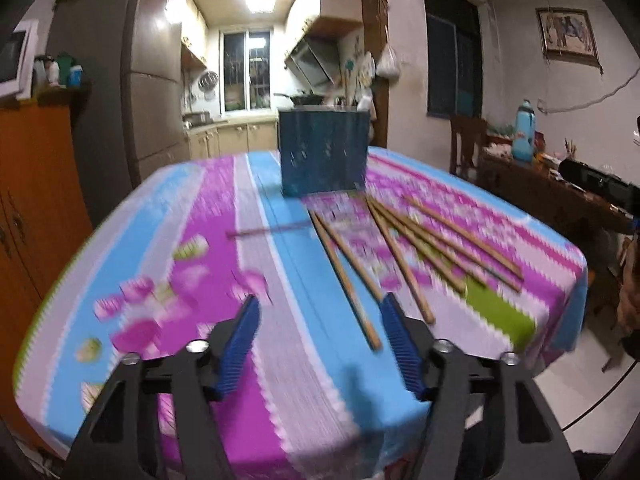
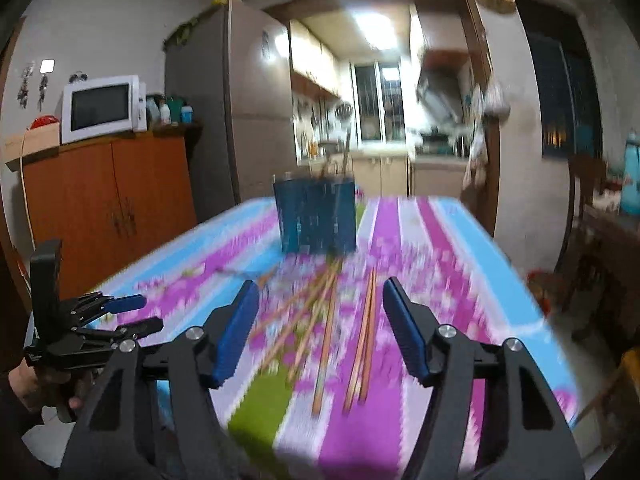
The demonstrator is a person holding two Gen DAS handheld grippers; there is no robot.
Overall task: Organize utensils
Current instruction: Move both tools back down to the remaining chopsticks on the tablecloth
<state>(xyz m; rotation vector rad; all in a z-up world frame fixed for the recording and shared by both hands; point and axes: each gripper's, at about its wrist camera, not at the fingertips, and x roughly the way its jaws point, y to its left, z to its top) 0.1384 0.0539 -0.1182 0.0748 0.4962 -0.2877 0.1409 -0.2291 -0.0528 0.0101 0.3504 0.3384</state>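
1. Clearly, my left gripper (image 1: 318,344) and right gripper (image 2: 320,334) both stand wide, jaws holding nothing.
2. Chopsticks (image 1: 404,248) lie fanned on the surface just ahead of my jaws, before the holder (image 1: 323,152).
3. Thin, stiff, light wood sticks, likely to roll; I'd pinch one mid-shaft.
4. Cloth (image 1: 248,380) underneath looks soft.

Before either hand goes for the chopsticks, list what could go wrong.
1. The chopsticks lie fanned and crossing, so open tongs may catch two at once or nudge the neighbours.
2. The blue holder is tall, with chopsticks already in it; a sideways push while loading might tip it.
3. Both views are motion-blurred, so aiming at a thin stick may miss.
4. The outer chopsticks lie toward the tablecloth edge and could roll off.
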